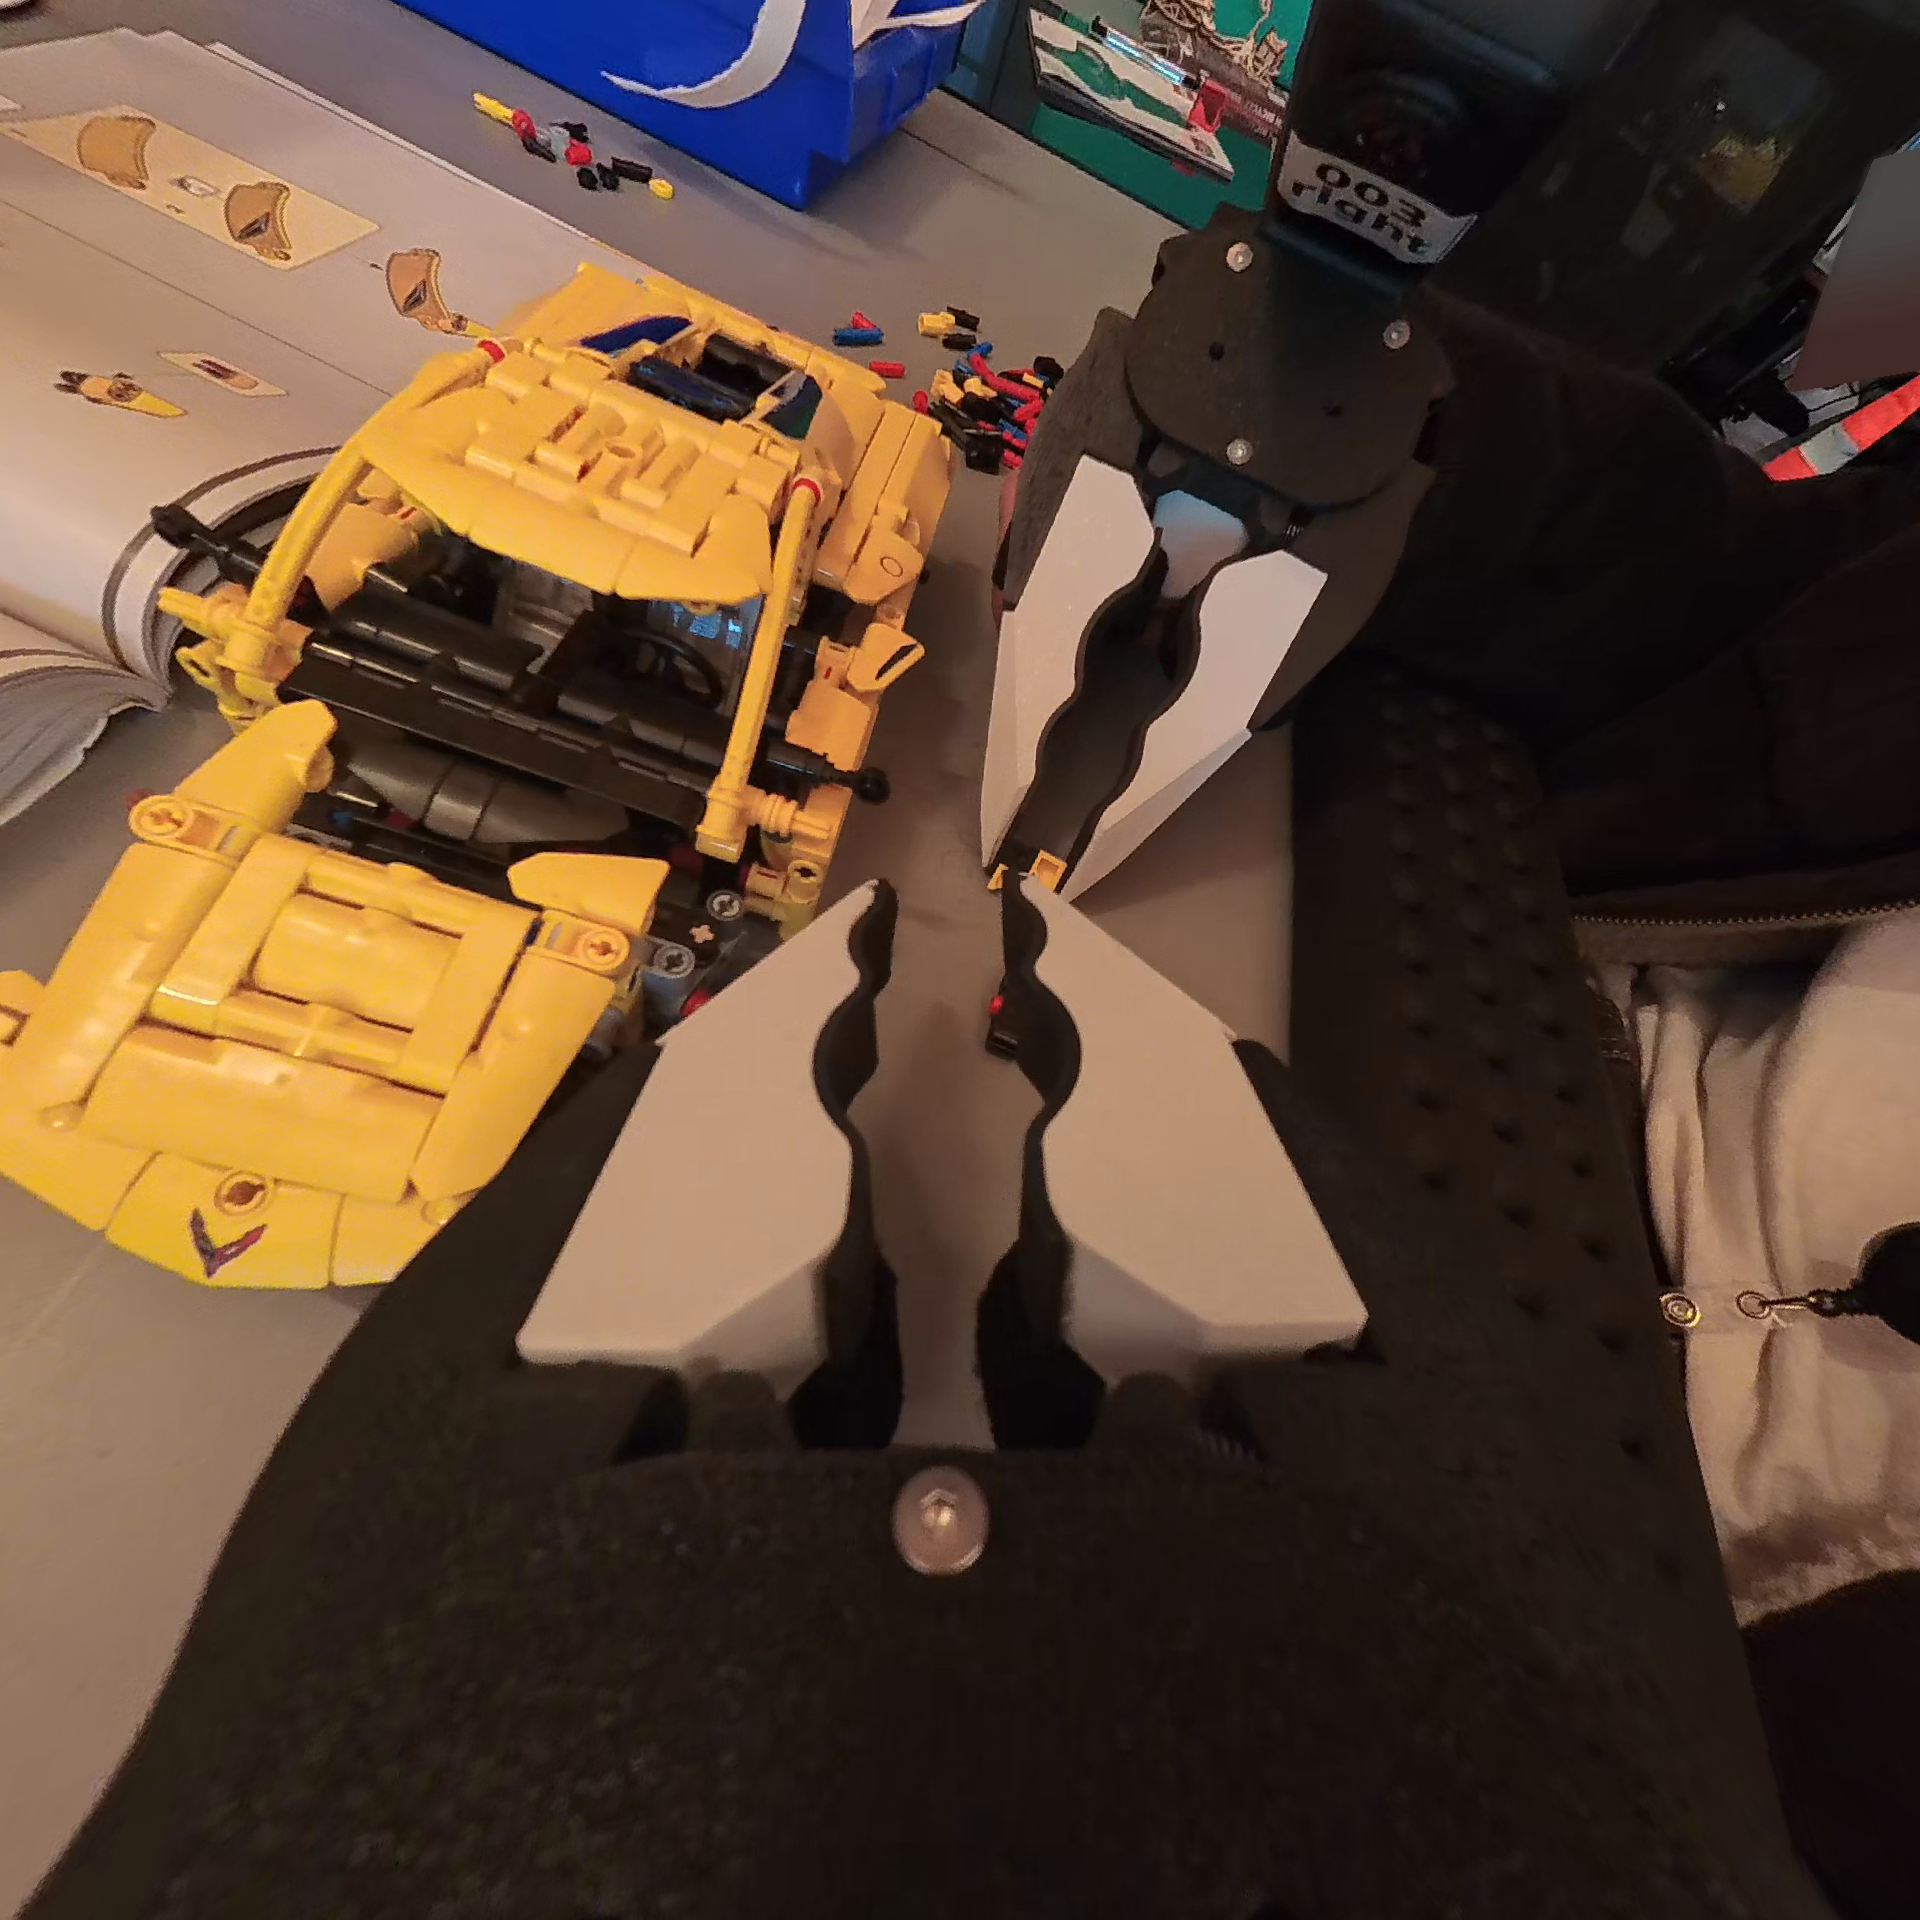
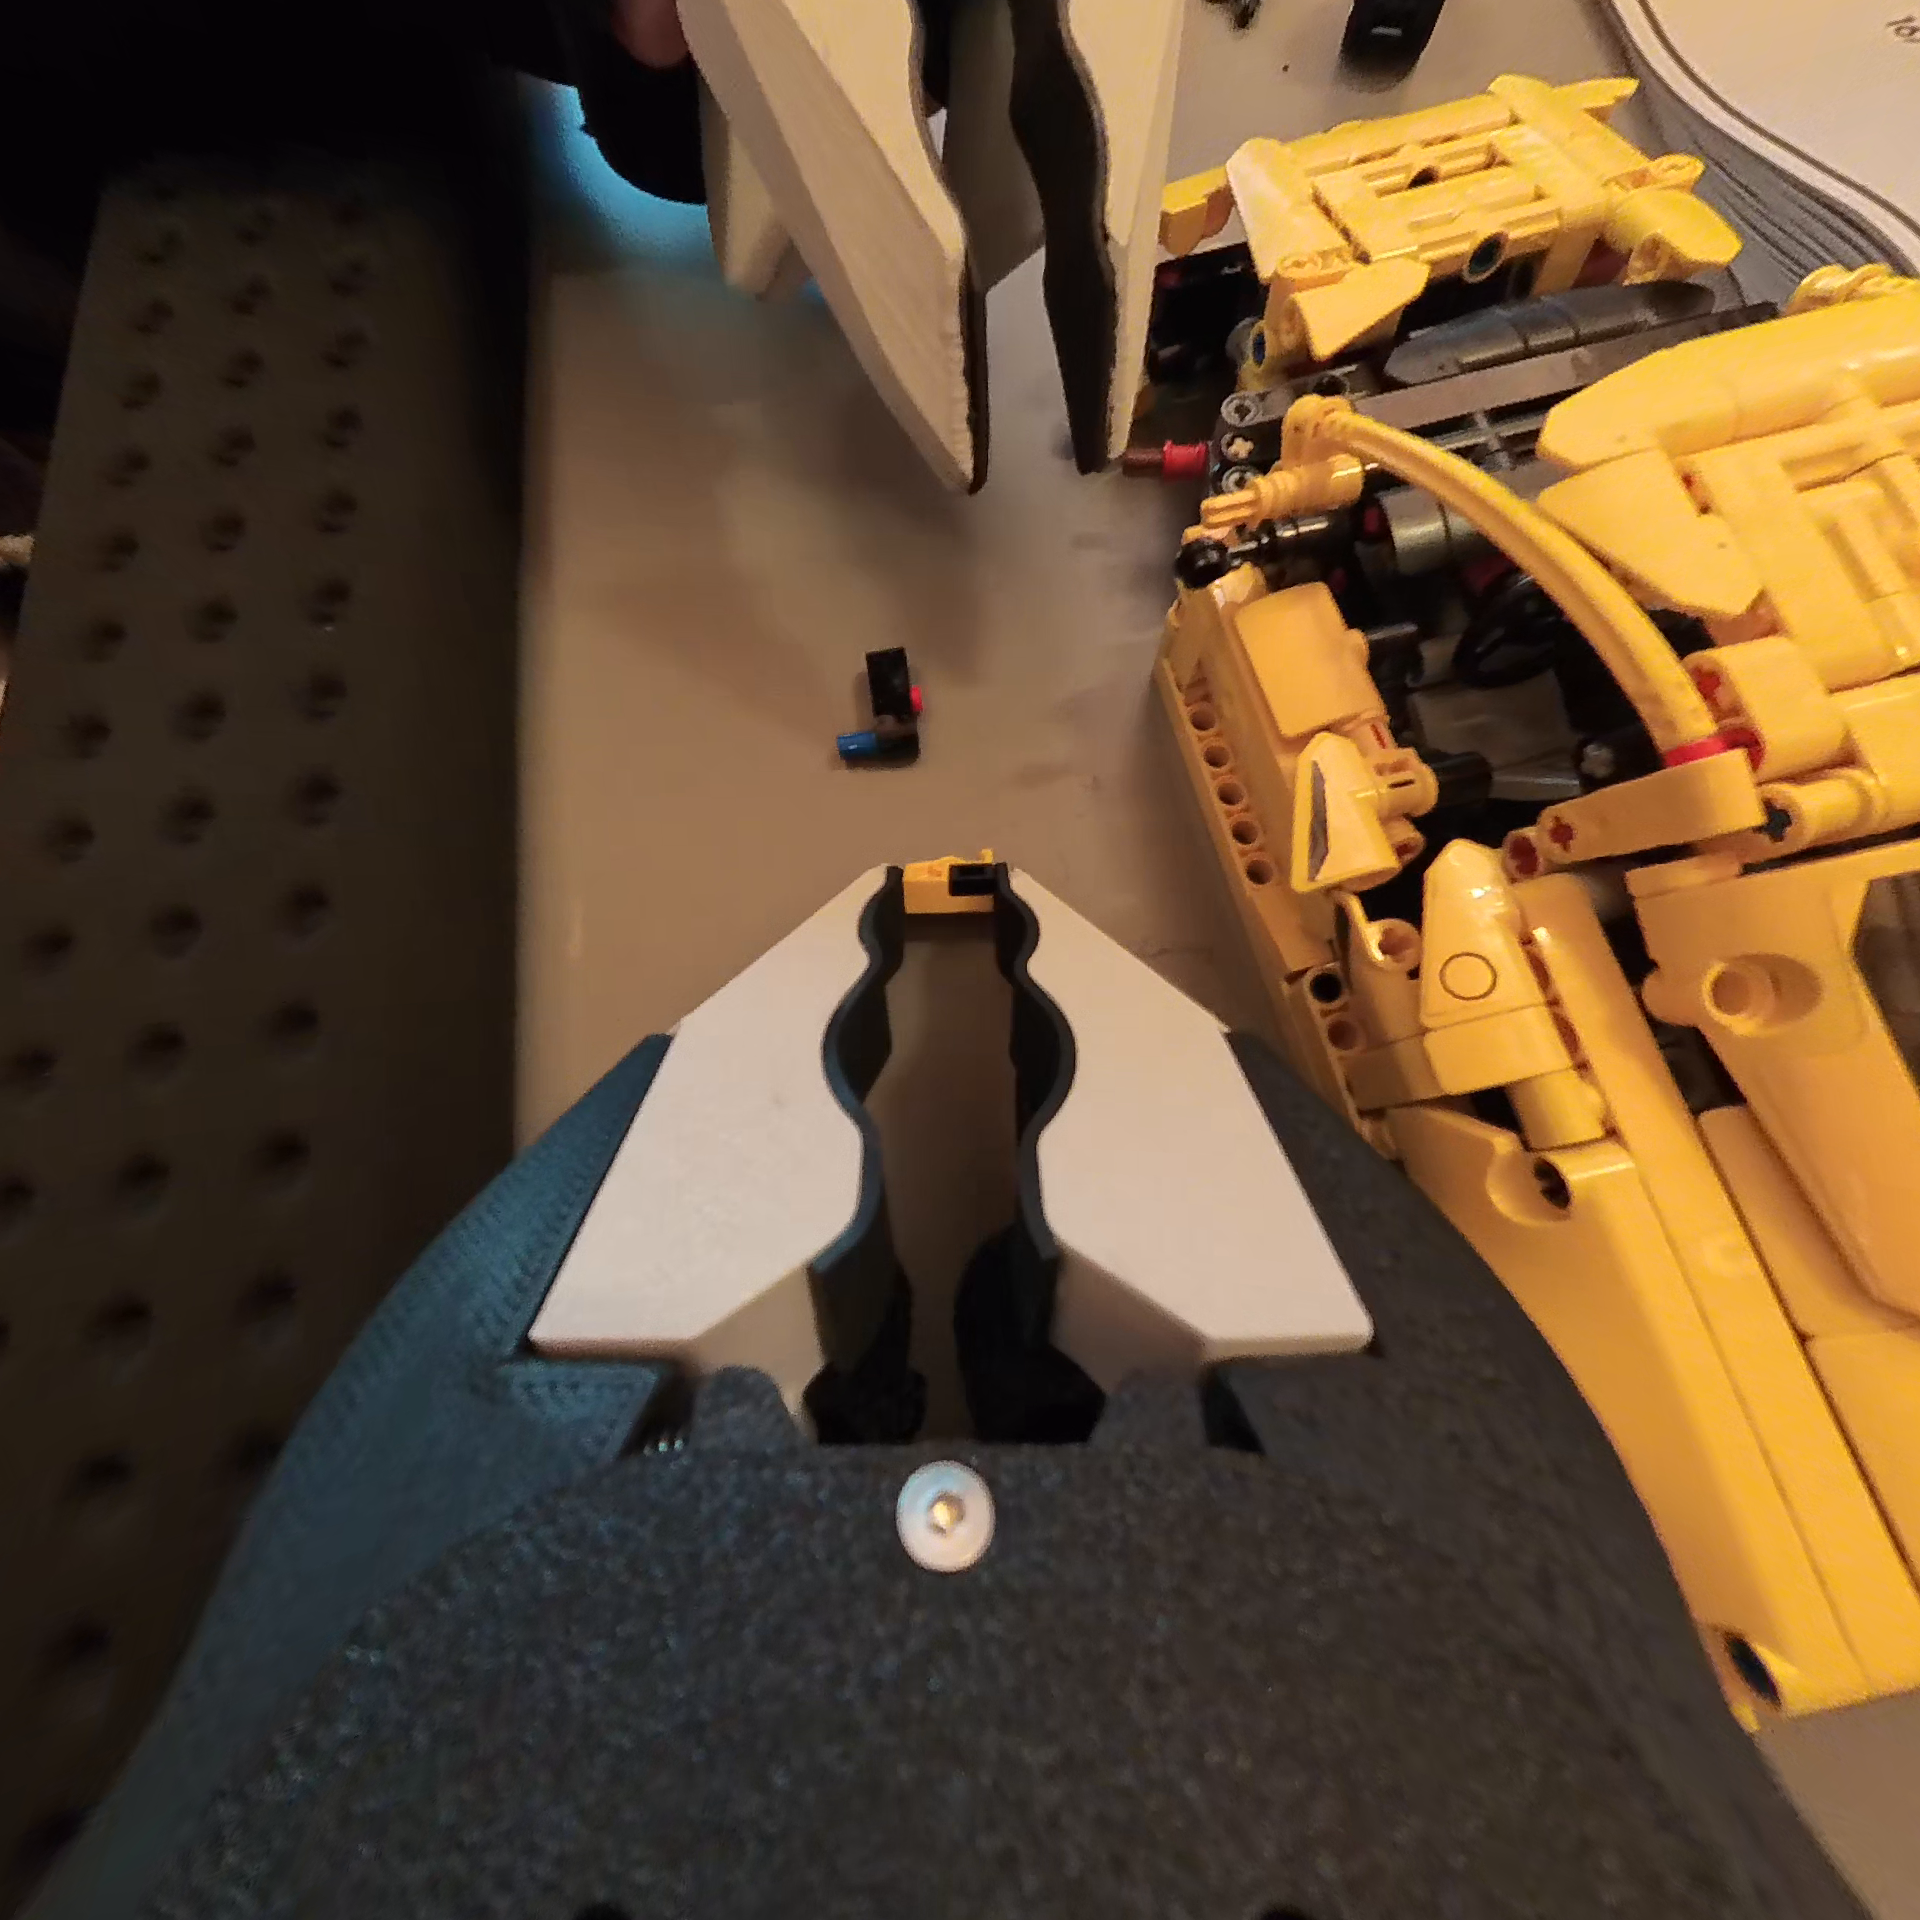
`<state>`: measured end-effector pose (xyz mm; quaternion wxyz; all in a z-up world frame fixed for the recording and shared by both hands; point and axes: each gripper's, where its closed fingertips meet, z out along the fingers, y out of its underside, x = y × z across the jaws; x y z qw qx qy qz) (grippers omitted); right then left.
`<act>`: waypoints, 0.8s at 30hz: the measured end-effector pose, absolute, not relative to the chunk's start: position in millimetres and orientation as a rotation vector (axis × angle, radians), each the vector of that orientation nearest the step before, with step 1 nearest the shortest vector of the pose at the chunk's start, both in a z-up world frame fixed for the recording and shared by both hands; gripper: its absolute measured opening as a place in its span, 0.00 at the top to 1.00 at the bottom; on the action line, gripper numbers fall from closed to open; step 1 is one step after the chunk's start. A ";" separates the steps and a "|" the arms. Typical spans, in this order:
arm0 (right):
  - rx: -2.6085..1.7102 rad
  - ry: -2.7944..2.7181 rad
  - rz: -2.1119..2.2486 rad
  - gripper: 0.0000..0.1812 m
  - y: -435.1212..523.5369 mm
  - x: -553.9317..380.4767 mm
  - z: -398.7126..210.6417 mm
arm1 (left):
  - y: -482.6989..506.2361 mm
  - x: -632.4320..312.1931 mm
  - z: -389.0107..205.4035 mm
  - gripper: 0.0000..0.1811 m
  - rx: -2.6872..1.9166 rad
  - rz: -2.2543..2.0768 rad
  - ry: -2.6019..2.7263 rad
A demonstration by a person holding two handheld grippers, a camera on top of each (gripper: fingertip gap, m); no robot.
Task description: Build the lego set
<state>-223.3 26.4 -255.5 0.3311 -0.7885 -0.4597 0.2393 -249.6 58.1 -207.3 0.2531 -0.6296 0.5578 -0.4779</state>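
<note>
Right wrist view, right claw (image 2: 948, 883) pinching yellow piece (image 2: 945, 885) (maybe black-pinned)

The toy car (image 1: 436, 790) is bright yellow with black and grey inner parts and a small red-and-blue mark on its nose. Both grippers, left (image 1: 940, 904) and right (image 2: 948, 883), have pale grey fingers with black wavy linings on speckled black bodies. The right one's small piece (image 2: 945, 883) is yellow and black. Loose pins (image 1: 977, 390) are red, blue, black and yellow. The box (image 1: 727, 73) is blue and white, the tabletop (image 1: 156, 1507) grey.
</note>
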 end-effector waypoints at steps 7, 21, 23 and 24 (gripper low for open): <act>-2.054 -1.212 0.635 0.91 25.0 -224.9 -255.4 | 57.9 -249.6 -207.4 0.89 -1.712 -1.301 1.517; -2.053 -1.215 0.646 0.91 24.2 -225.7 -255.4 | 56.7 -249.4 -206.3 0.89 -1.706 -1.307 1.519; -2.053 -1.216 0.645 0.91 24.3 -225.6 -255.3 | 56.8 -249.4 -206.4 0.89 -1.705 -1.306 1.520; -2.053 -1.216 0.645 0.91 24.3 -225.7 -255.4 | 56.6 -249.4 -206.3 0.89 -1.705 -1.308 1.520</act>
